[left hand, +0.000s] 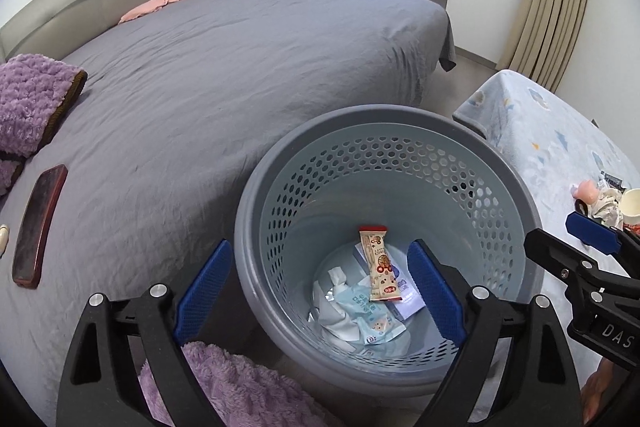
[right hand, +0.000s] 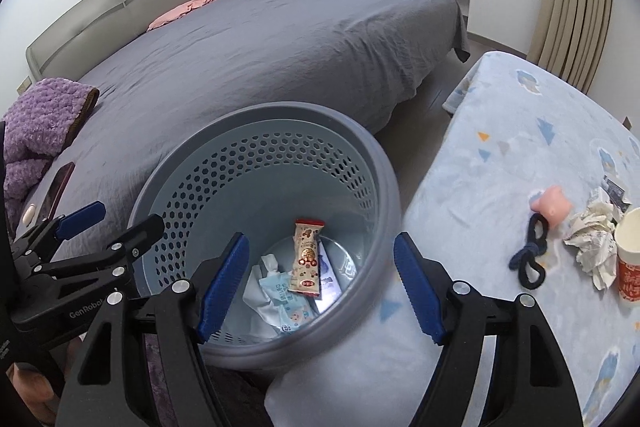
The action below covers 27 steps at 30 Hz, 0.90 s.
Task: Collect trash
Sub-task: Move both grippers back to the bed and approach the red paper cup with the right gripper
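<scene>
A grey perforated trash basket (left hand: 496, 163) stands on the floor between the bed and a small table; it also shows in the right wrist view (right hand: 384, 163). Inside lie a beige snack wrapper (left hand: 380, 263) (right hand: 307, 257) and pale blue and white wrappers (left hand: 360, 315) (right hand: 280, 301). My left gripper (left hand: 320, 293) is open and empty above the basket's near rim. My right gripper (right hand: 320, 287) is open and empty above the basket's right rim. A crumpled paper ball (right hand: 592, 239) (left hand: 606, 205) lies on the table at the right.
A bed with a grey sheet (left hand: 240, 67) fills the left, with a purple blanket (left hand: 32, 99) and a phone (left hand: 40, 223) on it. The table's pale blue cloth (right hand: 520, 147) carries a pink toy (right hand: 552, 205), a dark hair tie (right hand: 530, 255) and a paper cup (right hand: 630, 259).
</scene>
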{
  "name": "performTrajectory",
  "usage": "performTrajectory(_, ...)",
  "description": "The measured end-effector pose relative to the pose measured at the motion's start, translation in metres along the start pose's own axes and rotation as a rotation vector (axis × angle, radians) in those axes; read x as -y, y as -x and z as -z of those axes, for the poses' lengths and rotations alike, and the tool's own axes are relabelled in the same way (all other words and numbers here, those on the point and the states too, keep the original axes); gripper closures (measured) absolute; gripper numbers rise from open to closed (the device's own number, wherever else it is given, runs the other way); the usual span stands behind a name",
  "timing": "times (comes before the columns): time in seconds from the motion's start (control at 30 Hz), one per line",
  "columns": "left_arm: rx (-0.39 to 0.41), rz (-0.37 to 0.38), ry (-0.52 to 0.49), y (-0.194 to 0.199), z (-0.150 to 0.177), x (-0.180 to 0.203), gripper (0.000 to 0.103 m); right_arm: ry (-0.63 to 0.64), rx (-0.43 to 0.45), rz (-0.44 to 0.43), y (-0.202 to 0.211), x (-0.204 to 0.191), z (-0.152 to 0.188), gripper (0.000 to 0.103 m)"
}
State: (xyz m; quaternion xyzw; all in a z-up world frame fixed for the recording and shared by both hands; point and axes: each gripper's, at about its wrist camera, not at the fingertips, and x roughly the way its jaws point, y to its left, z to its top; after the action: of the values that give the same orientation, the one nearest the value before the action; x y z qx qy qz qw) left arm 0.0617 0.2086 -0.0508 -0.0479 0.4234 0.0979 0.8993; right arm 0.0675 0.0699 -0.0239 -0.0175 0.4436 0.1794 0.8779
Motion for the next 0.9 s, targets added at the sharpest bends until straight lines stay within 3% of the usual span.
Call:
performTrajectory(0.4,0.051,0.081,-0.05,0.029,-0.009,0.034,0.015,-0.099,0.027,0.083,0.044,0.044,0.018,0.031)
performTrajectory(0.9,0.06,0.15,-0.148,0.054,0.005,0.111,0.014,-0.246,0.104,0.221,0.113,0.13,0.08,0.031)
